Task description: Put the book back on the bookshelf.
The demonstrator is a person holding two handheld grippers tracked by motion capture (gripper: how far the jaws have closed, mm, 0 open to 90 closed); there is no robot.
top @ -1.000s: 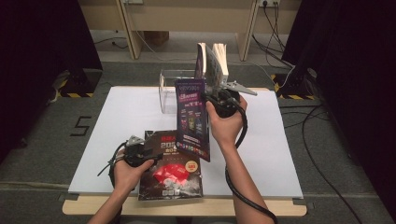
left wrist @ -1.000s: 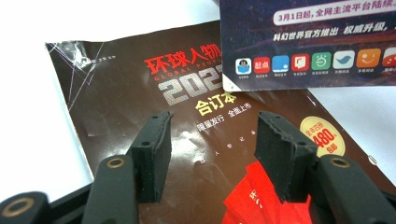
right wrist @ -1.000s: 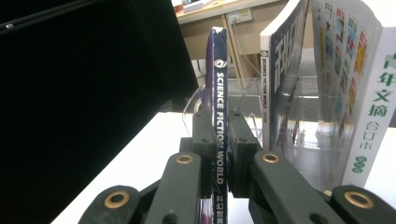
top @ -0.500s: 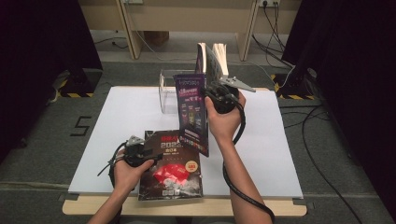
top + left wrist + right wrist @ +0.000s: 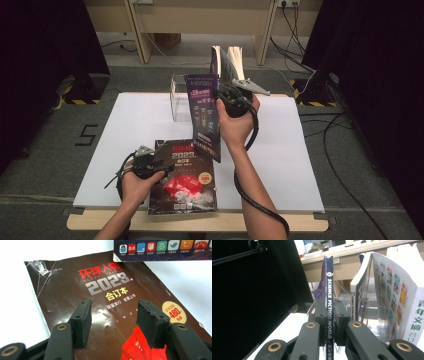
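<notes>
Holding purple magazine upright by its spine in clamped right hand-held gripper, just near of clear stand; left hand-held gripper open-jawed over brown magazine.

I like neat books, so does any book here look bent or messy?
Yes. The brown magazine lying on the table has a creased, crinkled top corner. In the clear stand, the standing book splays open with curved pages. The purple magazine is held upright in the right gripper.

High view looks down the table; gripper views sit close, sharing its brown magazine and purple one.
</notes>
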